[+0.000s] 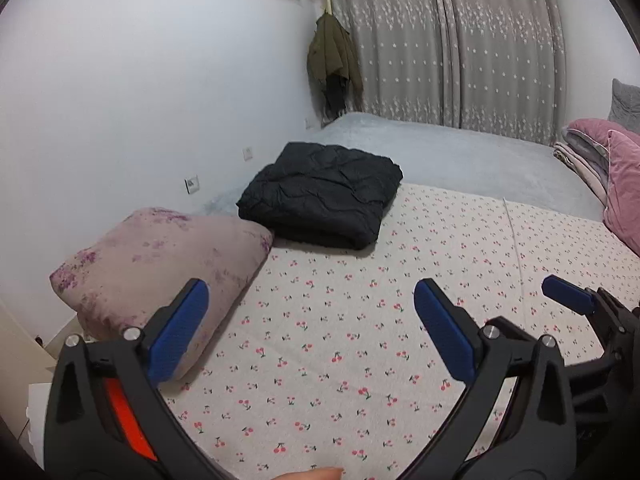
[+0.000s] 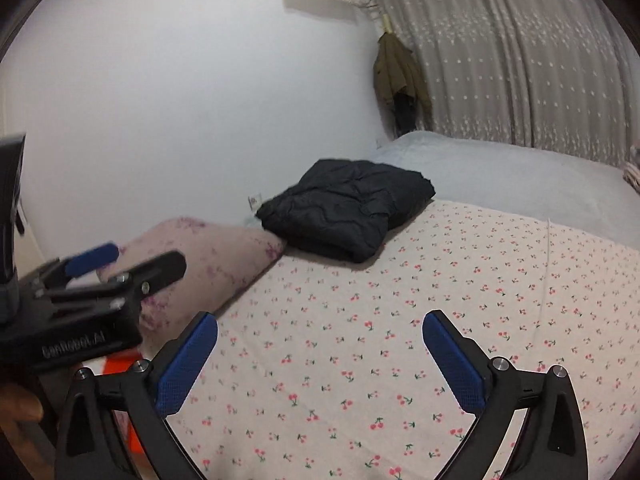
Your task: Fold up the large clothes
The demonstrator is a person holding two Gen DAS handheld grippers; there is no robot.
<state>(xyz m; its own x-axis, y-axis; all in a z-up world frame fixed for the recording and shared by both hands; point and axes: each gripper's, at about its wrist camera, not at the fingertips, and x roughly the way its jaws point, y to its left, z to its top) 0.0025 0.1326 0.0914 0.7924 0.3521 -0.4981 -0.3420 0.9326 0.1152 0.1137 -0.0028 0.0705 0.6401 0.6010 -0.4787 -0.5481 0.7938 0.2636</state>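
A black quilted garment [image 1: 322, 194] lies folded in a thick rectangle on the bed, at the far edge of the cherry-print sheet [image 1: 360, 320]. It also shows in the right wrist view [image 2: 348, 210]. My left gripper [image 1: 310, 300] is open and empty, held over the sheet well short of the garment. My right gripper [image 2: 320, 332] is open and empty, also over the sheet [image 2: 400, 340]. The right gripper shows at the right edge of the left wrist view [image 1: 576, 300]; the left gripper shows at the left of the right wrist view [image 2: 108, 268].
A mauve flowered pillow [image 1: 160, 268] lies left of the garment against the white wall. Pink and grey bedding [image 1: 600, 168] is stacked at the right. A grey blanket [image 1: 460, 156] covers the far bed. Star-print curtains [image 1: 460, 48] and a hanging olive jacket [image 1: 334, 60] stand behind.
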